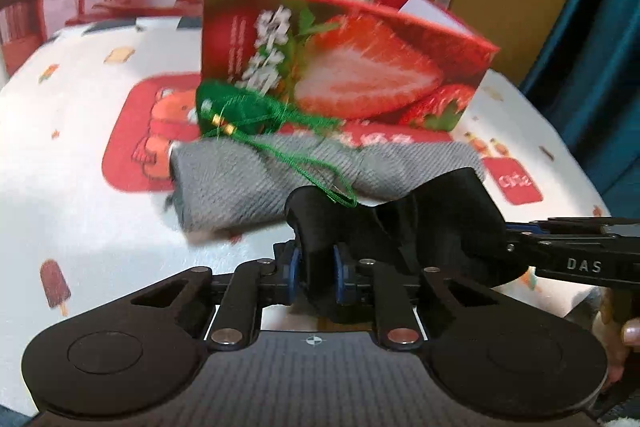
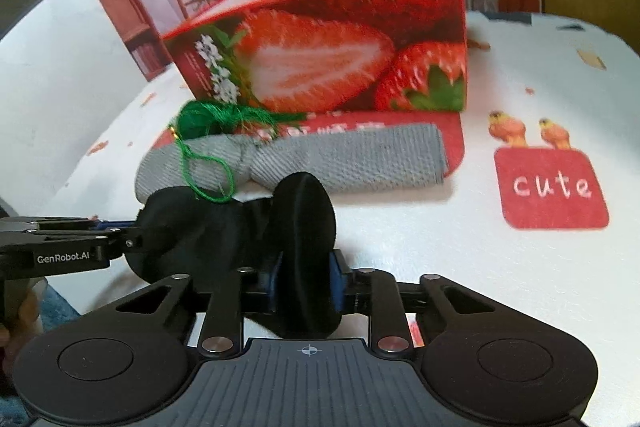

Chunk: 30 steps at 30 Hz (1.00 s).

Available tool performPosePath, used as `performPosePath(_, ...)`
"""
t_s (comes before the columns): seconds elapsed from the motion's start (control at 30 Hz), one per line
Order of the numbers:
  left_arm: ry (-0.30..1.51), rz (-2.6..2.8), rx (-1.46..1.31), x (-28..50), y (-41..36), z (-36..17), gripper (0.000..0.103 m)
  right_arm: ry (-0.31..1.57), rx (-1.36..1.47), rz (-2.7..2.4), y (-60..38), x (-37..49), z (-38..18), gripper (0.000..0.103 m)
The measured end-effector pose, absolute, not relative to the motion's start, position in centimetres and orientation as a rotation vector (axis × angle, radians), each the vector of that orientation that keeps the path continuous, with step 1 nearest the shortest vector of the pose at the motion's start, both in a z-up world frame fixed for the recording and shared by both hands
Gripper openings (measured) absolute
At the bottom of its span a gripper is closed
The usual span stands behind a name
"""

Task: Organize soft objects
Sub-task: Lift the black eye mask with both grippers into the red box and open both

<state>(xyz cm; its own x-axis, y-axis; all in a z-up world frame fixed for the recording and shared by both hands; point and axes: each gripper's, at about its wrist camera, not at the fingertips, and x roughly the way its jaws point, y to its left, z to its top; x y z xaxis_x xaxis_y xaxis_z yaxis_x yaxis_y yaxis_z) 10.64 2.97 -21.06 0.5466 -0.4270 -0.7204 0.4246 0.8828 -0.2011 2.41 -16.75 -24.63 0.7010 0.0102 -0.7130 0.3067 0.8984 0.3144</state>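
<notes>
The left gripper (image 1: 316,273) and right gripper (image 2: 306,277) each pinch one end of a black eye mask (image 1: 392,235), which sags between them over the white tablecloth (image 1: 100,219). This looks like the grasp step. Beyond lie a rolled grey cloth (image 2: 348,159) and a green tasselled sachet (image 1: 224,107), just before the open strawberry box (image 2: 340,55). Next, both hands likely lift together and carry it over the box's rim.
</notes>
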Motion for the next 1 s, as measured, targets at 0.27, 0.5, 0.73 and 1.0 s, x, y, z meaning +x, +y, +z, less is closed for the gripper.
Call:
performPosePath(0.27, 0.703, -0.543, -0.025, 10.3, 2.6, -16.5, 0.015, 0.65, 0.441, -0.168, -18.2, 1.8, -21.7, 0.017)
performPosePath(0.5, 0.548, -0.55, -0.018, 11.3, 1.6, -11.5, 0.014, 0.516, 0.394, -0.154, -19.7, 2.8, -17.4, 0.017)
performPosePath(0.73, 0.41, -0.522, -0.007, 14.0, 0.4, -7.6, 0.014, 0.401, 0.309, -0.139, -21.3, 6.0, -12.6, 0.017)
performPosePath(1.0, 0.339, -0.478, 0.04, 19.8, -1.6, -5.1, 0.014, 0.325, 0.185, -0.143, -23.0, 12.1, -8.9, 0.017)
